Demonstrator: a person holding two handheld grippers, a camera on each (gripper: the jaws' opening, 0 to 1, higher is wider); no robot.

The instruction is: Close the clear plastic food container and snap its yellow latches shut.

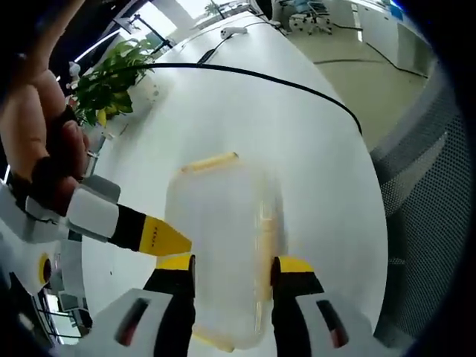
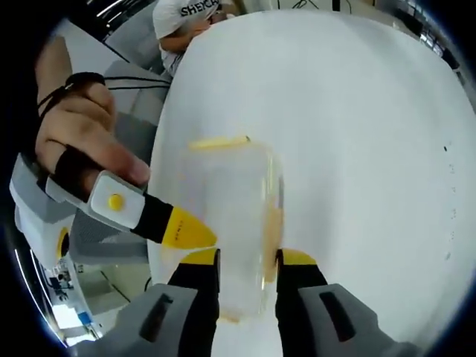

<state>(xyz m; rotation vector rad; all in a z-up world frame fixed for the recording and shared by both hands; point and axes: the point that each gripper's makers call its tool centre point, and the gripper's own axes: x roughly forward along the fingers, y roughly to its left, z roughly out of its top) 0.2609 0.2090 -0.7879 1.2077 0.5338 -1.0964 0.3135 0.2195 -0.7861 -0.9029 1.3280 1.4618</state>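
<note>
The clear plastic container [image 1: 223, 223] lies blurred on the white table [image 1: 297, 134], with a yellow latch [image 1: 212, 161] at its far end and another along its right side [image 1: 265, 230]. My left gripper [image 1: 233, 269] has its yellow-tipped jaws close together against the container's near end. In the right gripper view the container [image 2: 230, 208] shows the same far latch [image 2: 217, 142], and my right gripper [image 2: 248, 260] clamps its near part. The other gripper's yellow tip reaches in from the left in both views, the right gripper [image 1: 160, 238] and the left gripper [image 2: 182, 229], touching the container's left side.
A black cable [image 1: 282, 83] crosses the far table. A potted plant [image 1: 108, 82] stands at the far left edge. A hand [image 1: 41, 141] holds the right gripper. A seated person [image 2: 186, 22] is beyond the table. The table edge [image 1: 375, 201] drops off to the right.
</note>
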